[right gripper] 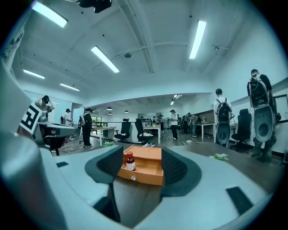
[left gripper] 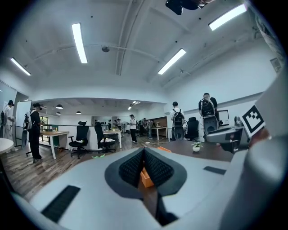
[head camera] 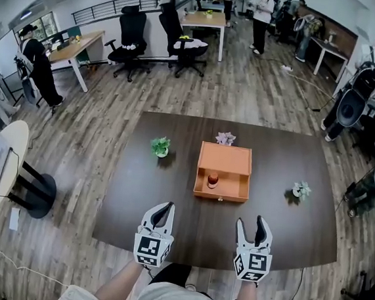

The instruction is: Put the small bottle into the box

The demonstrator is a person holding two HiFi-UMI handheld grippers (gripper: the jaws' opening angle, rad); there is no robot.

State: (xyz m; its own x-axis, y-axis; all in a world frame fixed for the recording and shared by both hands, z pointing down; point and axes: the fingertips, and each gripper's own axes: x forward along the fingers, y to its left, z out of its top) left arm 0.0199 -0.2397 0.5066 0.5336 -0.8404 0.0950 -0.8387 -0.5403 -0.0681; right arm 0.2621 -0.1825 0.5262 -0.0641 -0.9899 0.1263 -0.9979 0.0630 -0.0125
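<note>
A dark table [head camera: 136, 204] is standing on a wood-plank floor [head camera: 259, 87]. Black chairs [head camera: 131, 35] are sitting by light desks [head camera: 79, 43] at the far side, with people [head camera: 40, 69] standing around. Strip lights [left gripper: 79, 42] are glowing on the white ceiling [left gripper: 135, 27].

the counter [head camera: 136, 200] has a dark brown, matt top with a faint wood grain. the box [head camera: 224, 161] is orange, smooth and matt; wood or plastic cannot be told. the small bottle [right gripper: 130, 162] is glossy dark brown with a red cap and a pale label. the left gripper [head camera: 164, 210] and right gripper [head camera: 251, 223] have smooth pale grey plastic shells; their pads [right gripper: 174, 167] are black, matt, finely ribbed. the floor [head camera: 110, 125] is grey-brown wood plank.
</note>
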